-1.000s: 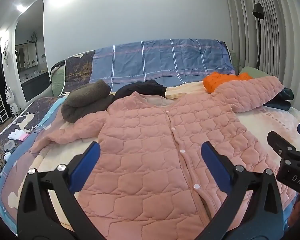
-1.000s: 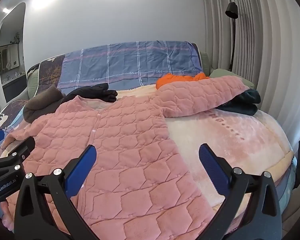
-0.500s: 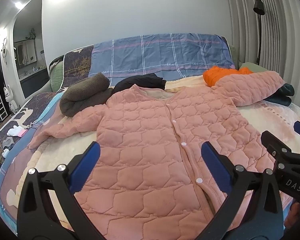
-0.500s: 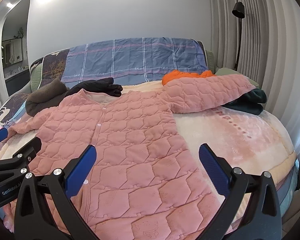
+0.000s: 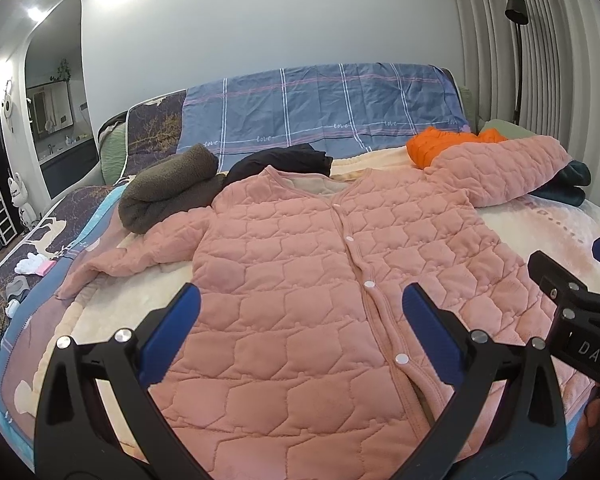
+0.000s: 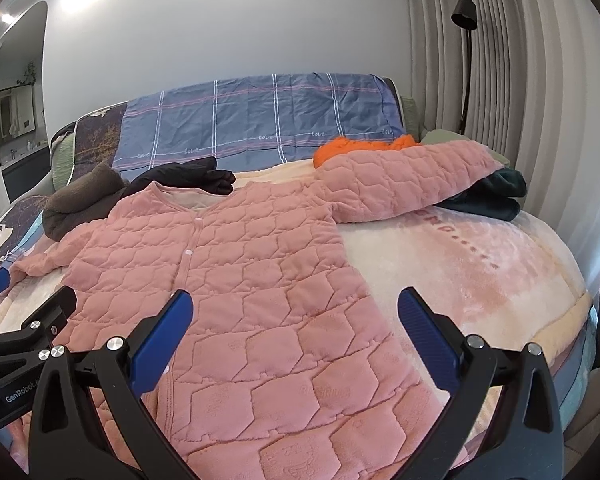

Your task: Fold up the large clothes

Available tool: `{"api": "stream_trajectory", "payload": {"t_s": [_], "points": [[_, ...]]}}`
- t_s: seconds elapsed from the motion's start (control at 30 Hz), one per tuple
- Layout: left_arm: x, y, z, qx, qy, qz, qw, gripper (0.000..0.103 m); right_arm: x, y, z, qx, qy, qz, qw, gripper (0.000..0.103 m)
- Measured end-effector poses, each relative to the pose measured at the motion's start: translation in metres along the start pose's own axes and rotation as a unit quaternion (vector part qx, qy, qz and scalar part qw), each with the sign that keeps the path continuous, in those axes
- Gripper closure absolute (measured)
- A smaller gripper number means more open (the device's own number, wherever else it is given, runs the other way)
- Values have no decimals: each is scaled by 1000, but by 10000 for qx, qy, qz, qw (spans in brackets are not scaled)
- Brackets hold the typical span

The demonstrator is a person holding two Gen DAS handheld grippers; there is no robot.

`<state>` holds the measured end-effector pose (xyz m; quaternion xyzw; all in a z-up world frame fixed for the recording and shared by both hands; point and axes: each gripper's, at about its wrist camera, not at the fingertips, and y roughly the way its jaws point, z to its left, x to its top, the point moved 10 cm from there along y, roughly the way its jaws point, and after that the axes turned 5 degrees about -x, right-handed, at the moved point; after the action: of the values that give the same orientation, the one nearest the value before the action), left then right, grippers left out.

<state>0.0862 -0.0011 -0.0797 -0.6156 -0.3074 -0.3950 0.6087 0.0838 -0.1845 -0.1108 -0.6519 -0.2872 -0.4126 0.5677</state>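
Observation:
A pink quilted button-front jacket point(image 5: 320, 272) point(image 6: 244, 280) lies flat and face up on the bed, collar toward the headboard. Its left sleeve point(image 5: 136, 256) trails toward the bed's left side. The right sleeve point(image 6: 400, 184) stretches over an orange garment and a dark green one. My left gripper point(image 5: 300, 320) hovers open above the jacket's lower front, holding nothing. My right gripper point(image 6: 296, 316) also stands open above the hem area, empty. Each gripper shows at the edge of the other's view.
Folded brown fleece point(image 5: 168, 188), a black garment point(image 5: 280, 160), an orange garment point(image 5: 432, 148) and a dark green one point(image 6: 492, 196) lie near the headboard. A blue plaid cover point(image 5: 320, 108) drapes the headboard. A floor lamp point(image 6: 466, 60) stands by the curtains. Small items point(image 5: 32, 268) sit at the left bed edge.
Both grippers have pulled back and risen a little, so more of the jacket and bed shows. The jacket itself has not moved. Both stay open.

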Motion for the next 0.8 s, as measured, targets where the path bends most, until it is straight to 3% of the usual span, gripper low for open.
{"api": "stream_trajectory", "payload": {"t_s": [0.17, 0.3, 0.53, 0.8], "points": [[1, 1, 0, -9, -31, -47, 10000, 2, -2, 0, 2, 25, -66, 16, 10000, 1], [3, -1, 6, -109, -353, -210, 9991, 2, -2, 0, 3, 32, -83, -1, 10000, 1], [-1, 7, 10, -167, -343, 74, 9992, 2, -2, 1, 4, 45, -77, 10, 10000, 1], [-3, 7, 9, -241, -366, 54, 9990, 2, -2, 1, 5, 46, -84, 6, 10000, 1]]}}
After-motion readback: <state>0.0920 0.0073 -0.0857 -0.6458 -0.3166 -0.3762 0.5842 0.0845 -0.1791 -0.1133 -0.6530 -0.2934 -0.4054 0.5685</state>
